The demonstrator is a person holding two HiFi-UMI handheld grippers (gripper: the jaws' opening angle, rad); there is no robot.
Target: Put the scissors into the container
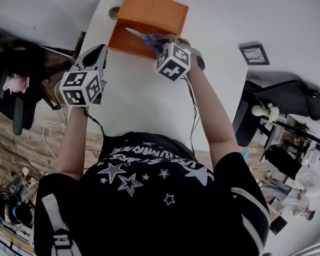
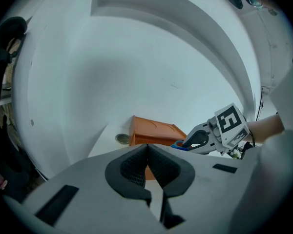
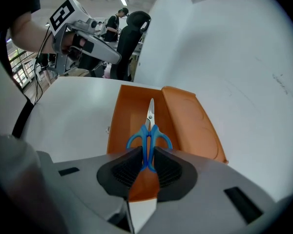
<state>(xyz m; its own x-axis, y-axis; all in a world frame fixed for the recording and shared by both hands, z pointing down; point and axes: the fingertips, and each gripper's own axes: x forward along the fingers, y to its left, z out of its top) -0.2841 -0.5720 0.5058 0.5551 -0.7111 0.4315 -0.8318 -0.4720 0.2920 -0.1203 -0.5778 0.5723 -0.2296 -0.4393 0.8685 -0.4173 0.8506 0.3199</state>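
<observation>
Partly hidden scissors between right tongs.

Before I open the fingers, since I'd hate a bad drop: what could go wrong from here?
1. The right gripper pinches the scissors only by their blue handles, so they may pivot or slip.
2. The handles seem to sit above the near rim of the orange container; dropped now, they might tip out.
3. The left gripper, shut and empty, steadies nothing.
</observation>
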